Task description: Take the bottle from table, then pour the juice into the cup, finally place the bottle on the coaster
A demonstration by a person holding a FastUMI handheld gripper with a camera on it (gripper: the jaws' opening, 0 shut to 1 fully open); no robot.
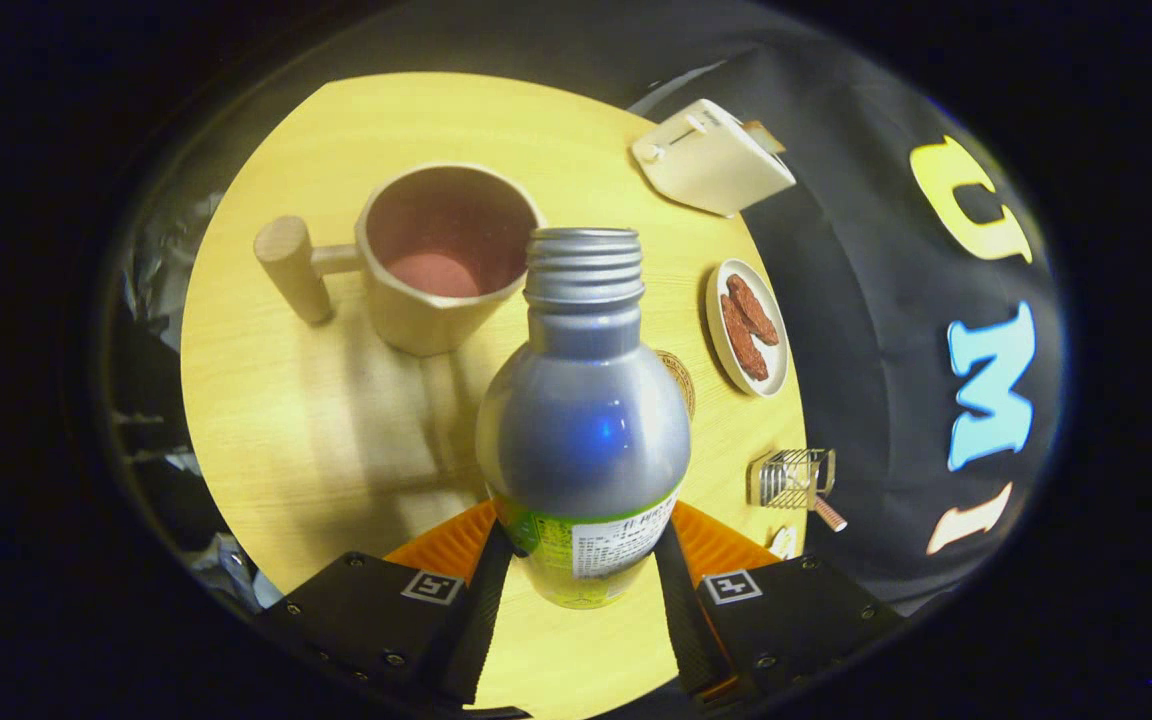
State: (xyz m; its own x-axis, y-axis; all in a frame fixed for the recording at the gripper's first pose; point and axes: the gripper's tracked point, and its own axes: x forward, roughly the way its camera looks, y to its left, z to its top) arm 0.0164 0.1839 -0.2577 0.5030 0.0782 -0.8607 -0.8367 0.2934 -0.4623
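Both fingers (496, 590) of your gripper (584, 580) clamp bottle (584, 420), uncapped, held above table (336, 440). Cup (446, 260) just beyond holds reddish juice. Coaster (681, 380) likely behind bottle. Plate (748, 328) carries two brown pieces.

— What does your gripper (584, 575) look like from up there?

— Two flat plates of mine, each dotted with small screws and carrying a square black-and-white marker (one per side). My fingers (481, 600) run forward as narrow bars with ribbed pads.
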